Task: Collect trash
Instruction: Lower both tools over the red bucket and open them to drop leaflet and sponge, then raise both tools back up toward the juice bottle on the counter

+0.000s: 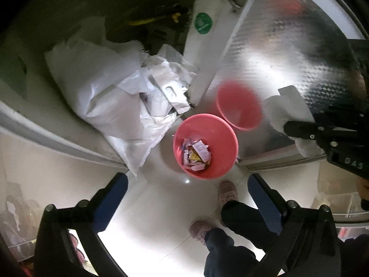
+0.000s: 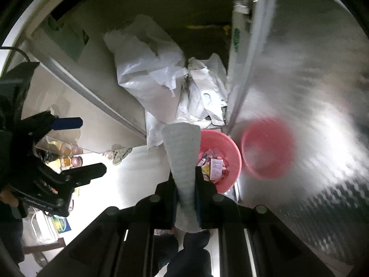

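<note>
Glossy white floor beside a shiny metal door. Red bin, frame centre, holds wrappers. Right gripper fingers pinch a white tissue: centre it over the bin before releasing. Left gripper fingers wide, empty.

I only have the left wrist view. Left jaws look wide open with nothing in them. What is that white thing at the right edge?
Observer: A white tissue, clamped in the right gripper; its free end fans out over the rim of the pink bin.
Operator: Is the right gripper fully shut on it?
Observer: Yes, both pads press the tissue's sides, with no gap showing.
Operator: Left gripper visible from there?
Observer: Yes, the left gripper shows at the left edge, jaws apart and empty, away from the bin.
</note>
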The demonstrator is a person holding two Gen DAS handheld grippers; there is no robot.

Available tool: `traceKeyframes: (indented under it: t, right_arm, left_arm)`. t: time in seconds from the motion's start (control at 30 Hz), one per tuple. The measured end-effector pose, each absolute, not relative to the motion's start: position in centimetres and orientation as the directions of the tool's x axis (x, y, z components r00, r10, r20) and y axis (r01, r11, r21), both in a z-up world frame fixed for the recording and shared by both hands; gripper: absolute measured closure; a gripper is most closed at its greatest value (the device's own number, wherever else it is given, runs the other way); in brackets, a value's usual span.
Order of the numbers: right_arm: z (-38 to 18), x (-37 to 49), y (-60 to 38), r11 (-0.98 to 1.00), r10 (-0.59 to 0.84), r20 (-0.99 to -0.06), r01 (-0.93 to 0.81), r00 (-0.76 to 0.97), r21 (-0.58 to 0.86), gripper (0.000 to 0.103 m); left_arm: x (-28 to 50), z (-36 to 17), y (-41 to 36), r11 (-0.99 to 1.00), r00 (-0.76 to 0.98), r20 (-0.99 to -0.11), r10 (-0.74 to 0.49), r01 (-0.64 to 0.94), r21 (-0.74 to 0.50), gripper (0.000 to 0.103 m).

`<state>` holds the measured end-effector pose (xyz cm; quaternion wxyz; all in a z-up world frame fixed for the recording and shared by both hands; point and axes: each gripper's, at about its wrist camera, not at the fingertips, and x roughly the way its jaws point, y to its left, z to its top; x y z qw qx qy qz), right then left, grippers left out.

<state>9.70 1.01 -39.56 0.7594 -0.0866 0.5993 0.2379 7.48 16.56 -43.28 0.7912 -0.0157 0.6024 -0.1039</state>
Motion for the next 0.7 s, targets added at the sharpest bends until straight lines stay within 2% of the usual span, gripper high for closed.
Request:
traceKeyframes:
  t: [0.1, 0.17, 0.2, 0.23, 0.3, 0.47, 0.53, 0.7]
  right_arm:
    - [-40.1, 10.0, 1.6, 0.865, 0.250, -0.954, -0.480, 0.166, 0.144, 0.092]
    - [-40.4, 10.0, 1.8, 0.865, 0.235, -0.956, -0.486, 0.174, 0.125, 0.084]
    - [-40.8, 10.1, 1.9, 0.864, 0.227, -0.958, -0.490, 0.175, 0.115, 0.074]
    - [-40.8, 10.1, 1.8, 0.865, 0.221, -0.959, -0.489, 0.177, 0.109, 0.056]
    - [-41.1, 10.1, 1.8, 0.865, 0.214, -0.960, -0.492, 0.178, 0.101, 0.032]
    - [-41.0, 10.0, 2.0, 0.868, 0.159, -0.965, -0.495, 0.208, 0.036, 0.023]
    - [-40.5, 9.7, 1.8, 0.871, 0.170, -0.963, -0.489, 0.207, 0.048, 0.015]
    - [-38.1, 9.1, 1.3, 0.877, 0.183, -0.960, -0.476, 0.213, 0.061, 0.012]
  left_arm:
    - [7.3, -43.5, 17.1, 0.979, 0.256, -0.949, -0.183, 0.132, -0.153, 0.000]
    - [7.1, -43.6, 17.1, 0.980, 0.258, -0.949, -0.180, 0.132, -0.150, 0.000]
    - [7.0, -43.6, 17.2, 0.980, 0.258, -0.950, -0.176, 0.135, -0.145, 0.000]
    - [6.9, -43.7, 17.2, 0.981, 0.258, -0.951, -0.171, 0.137, -0.140, 0.000]
    - [6.8, -43.7, 17.3, 0.980, 0.257, -0.951, -0.173, 0.138, -0.141, 0.000]
    - [6.2, -43.0, 17.4, 0.985, 0.272, -0.951, -0.146, 0.124, -0.116, 0.000]
    - [5.8, -42.0, 17.6, 0.984, 0.278, -0.947, -0.158, 0.119, -0.130, 0.000]
    - [4.8, -38.9, 17.8, 0.988, 0.292, -0.946, -0.142, 0.107, -0.115, 0.000]
